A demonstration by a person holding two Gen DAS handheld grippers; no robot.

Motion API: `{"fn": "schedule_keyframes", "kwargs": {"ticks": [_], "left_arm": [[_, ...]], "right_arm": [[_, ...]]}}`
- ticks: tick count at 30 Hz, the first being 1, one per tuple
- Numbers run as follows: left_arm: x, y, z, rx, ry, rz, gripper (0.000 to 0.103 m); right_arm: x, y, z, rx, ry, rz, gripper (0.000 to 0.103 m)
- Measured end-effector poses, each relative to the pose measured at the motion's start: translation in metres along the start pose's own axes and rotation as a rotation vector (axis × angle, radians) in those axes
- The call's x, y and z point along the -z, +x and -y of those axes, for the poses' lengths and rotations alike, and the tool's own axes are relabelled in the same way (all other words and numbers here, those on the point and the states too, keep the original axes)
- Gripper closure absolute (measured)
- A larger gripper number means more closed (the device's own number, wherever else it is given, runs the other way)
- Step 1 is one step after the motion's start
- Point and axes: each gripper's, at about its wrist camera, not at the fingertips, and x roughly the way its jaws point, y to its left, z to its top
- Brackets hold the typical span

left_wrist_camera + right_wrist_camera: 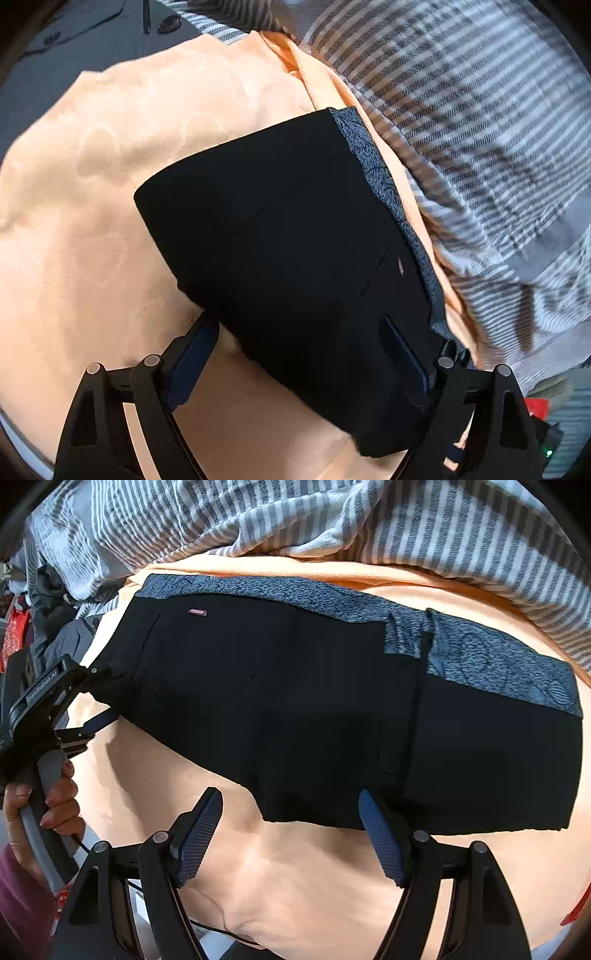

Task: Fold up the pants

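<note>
A: Right wrist view, left to right: a hand (44,801) holds the left hand-held gripper (99,698) at the pants' (295,709) left end, jaws apart, cloth edge between, not pinched.

B: And the pants?

A: Already folded into a long black strip with a grey waistband (498,657), flat on the orange sheet (295,878) of the bed, striped blanket (332,520) behind.

B: Right hand-held gripper (291,834)?

A: Open, empty, above the near edge.

B: Handling?

A: Soft, light, floppy; layers probably slide. Pinch all layers at end corners.
</note>
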Motion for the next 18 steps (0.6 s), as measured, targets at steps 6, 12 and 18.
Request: {"fn": "schedule_keyframes", "kwargs": {"ticks": [6, 12, 18], "left_arm": [[-0.008, 0.005, 0.001, 0.056, -0.011, 0.005, 0.013], [-0.007, 0.006, -0.001, 0.153, -0.05, 0.016, 0.013], [-0.008, 0.016, 0.007, 0.129, -0.049, 0.02, 0.007]], "right_arm": [[-0.005, 0.006, -0.003, -0.01, 0.0, -0.002, 0.024], [-0.011, 0.007, -0.002, -0.031, 0.015, -0.004, 0.024], [-0.015, 0.011, -0.006, -0.046, 0.011, -0.006, 0.024]]}}
